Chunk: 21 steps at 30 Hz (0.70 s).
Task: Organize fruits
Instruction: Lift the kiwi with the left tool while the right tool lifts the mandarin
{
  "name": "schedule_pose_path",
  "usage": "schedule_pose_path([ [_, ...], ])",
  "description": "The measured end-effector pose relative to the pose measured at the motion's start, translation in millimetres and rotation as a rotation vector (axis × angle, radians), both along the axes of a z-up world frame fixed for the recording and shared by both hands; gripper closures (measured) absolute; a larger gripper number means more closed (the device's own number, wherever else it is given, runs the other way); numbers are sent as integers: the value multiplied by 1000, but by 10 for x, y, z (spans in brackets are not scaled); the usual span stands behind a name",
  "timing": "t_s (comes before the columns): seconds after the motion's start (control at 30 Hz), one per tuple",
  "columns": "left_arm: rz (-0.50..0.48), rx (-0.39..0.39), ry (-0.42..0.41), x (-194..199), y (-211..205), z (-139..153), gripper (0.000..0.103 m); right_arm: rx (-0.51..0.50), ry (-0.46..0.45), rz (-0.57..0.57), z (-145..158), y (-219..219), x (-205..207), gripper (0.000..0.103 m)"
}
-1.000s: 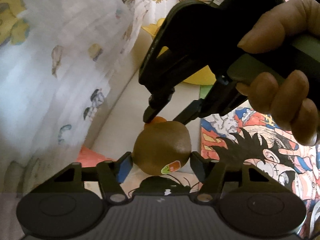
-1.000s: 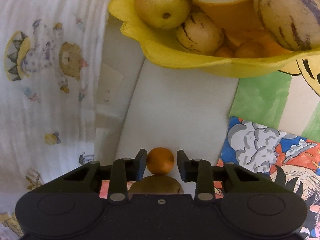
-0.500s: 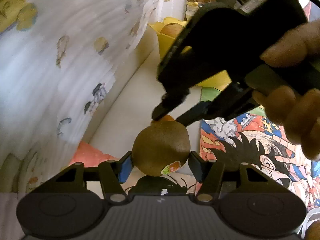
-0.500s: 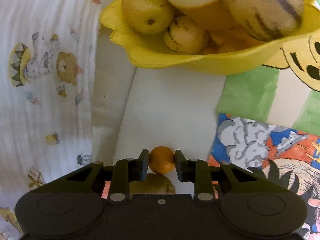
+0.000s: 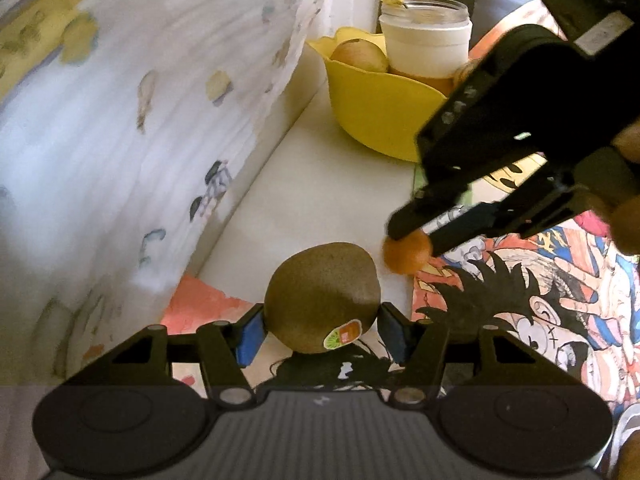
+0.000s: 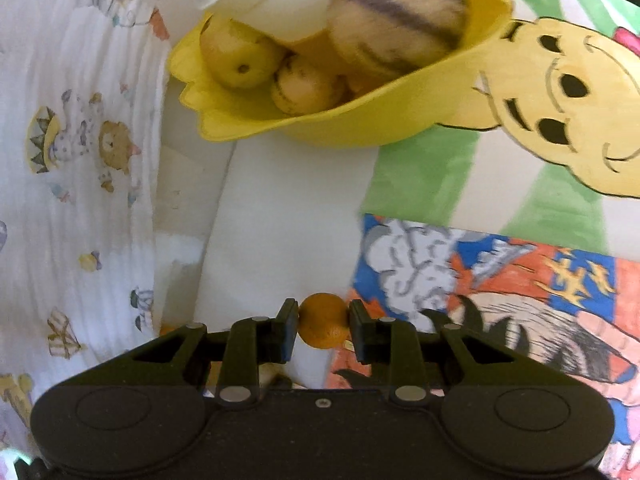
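My left gripper (image 5: 320, 330) is shut on a brown kiwi (image 5: 322, 296) with a small sticker, held above the table. My right gripper (image 6: 323, 322) is shut on a small orange fruit (image 6: 323, 320); in the left wrist view that gripper (image 5: 412, 236) and its orange (image 5: 407, 255) hang just right of and beyond the kiwi. A yellow scalloped bowl (image 5: 380, 120) stands farther back, also in the right wrist view (image 6: 360, 128). It holds a yellow apple (image 6: 238, 56), striped pale melons (image 6: 396, 24) and a white jar (image 5: 426, 48).
A white cloth with cartoon prints (image 5: 120, 120) drapes along the left side. Colourful cartoon mats (image 6: 500, 280) cover the table on the right, with a white strip of table (image 5: 312, 200) running toward the bowl.
My right gripper closed on the orange and lifted it up and to the right, away from the kiwi. The bowl has come into clearer view.
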<state>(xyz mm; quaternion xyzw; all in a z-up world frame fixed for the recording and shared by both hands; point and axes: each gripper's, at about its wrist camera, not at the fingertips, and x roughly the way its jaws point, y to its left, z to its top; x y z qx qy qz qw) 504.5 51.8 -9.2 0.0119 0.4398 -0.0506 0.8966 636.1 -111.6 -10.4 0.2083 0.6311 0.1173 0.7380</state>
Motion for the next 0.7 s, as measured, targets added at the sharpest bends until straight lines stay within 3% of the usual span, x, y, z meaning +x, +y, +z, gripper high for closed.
schedule_pose_path([
  [0.4, -59, 57, -36, 295, -117, 33, 38, -7, 19, -33, -59, -390, -268, 74],
  [0.7, -15, 48, -17, 512, -127, 22, 37, -6, -4, -41, -28, -489, -450, 74],
])
